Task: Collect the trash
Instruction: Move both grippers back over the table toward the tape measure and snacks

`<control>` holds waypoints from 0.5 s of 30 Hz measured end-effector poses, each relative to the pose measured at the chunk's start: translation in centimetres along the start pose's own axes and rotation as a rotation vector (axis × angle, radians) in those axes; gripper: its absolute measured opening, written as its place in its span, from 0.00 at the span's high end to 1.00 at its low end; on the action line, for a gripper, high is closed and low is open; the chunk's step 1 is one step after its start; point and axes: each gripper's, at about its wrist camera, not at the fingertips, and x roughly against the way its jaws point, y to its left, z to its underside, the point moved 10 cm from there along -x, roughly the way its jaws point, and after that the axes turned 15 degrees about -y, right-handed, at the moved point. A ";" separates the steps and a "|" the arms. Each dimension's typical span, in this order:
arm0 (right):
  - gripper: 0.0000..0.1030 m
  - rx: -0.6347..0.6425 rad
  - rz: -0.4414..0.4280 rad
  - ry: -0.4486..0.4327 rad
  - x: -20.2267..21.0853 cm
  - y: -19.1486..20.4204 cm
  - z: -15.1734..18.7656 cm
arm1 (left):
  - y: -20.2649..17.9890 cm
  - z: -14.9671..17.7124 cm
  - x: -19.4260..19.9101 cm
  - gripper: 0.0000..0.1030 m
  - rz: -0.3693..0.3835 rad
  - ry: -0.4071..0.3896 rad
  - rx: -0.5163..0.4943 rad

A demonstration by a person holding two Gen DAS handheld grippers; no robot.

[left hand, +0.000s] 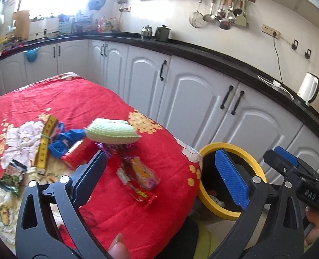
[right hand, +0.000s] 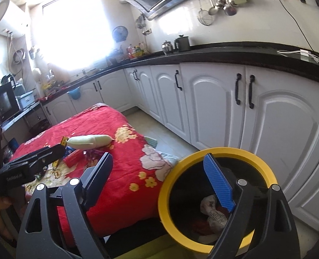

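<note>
A fingertip of the person's hand (left hand: 118, 245) shows at the bottom edge of the left wrist view, closest to the lens, just behind the left gripper (left hand: 163, 179). Its fingers (left hand: 231, 177) stand wide apart with nothing between them. The right gripper (right hand: 163, 181) is likewise spread wide, empty, with its blue finger (right hand: 218, 184) hanging over the mouth of the yellow-rimmed bin (right hand: 165, 194).

The trash still to collect lies ahead of the left fingers on the red flowered cloth (left hand: 51, 99): a bright snack wrapper (left hand: 141, 176) just past the dark left finger, a red packet (left hand: 75, 153) beyond it, a blue crumpled bag (left hand: 61, 141), a yellow box (left hand: 45, 144) and a small green-and-white packet (left hand: 11, 177) off to the far left side. A pale green ribbed piece (left hand: 114, 133) sits on top of the pile. Crumpled paper (right hand: 213, 211) already lies in the bin, under the right fingers.

Risks, as I judge them: the wrappers are thin and flat against soft cloth, so closing fingers may pinch the fabric along with the wrapper and drag the whole pile toward the edge. The pale green piece rests on other items and could roll off if anything beneath is pulled. The two grippers are close together near the bin, so a hasty swing could knock one against the other or clip the yellow rim and tip it. A light wrapper could also slip out before reaching the bin and land on the floor.
</note>
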 end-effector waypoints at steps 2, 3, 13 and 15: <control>0.19 0.012 -0.013 0.001 -0.2 0.9 0.0 | 0.9 -0.4 0.2 0.11 -0.016 -0.010 0.001; 0.19 0.019 -0.020 0.001 -0.3 1.3 -0.1 | 1.3 -0.6 0.3 0.11 -0.024 -0.015 0.003; 0.17 0.083 -0.097 0.008 -1.6 6.2 0.0 | 6.1 -2.1 1.1 0.11 -0.115 -0.060 0.032; 0.17 0.094 -0.111 0.011 -1.9 7.0 0.1 | 6.9 -2.2 1.2 0.11 -0.132 -0.067 0.035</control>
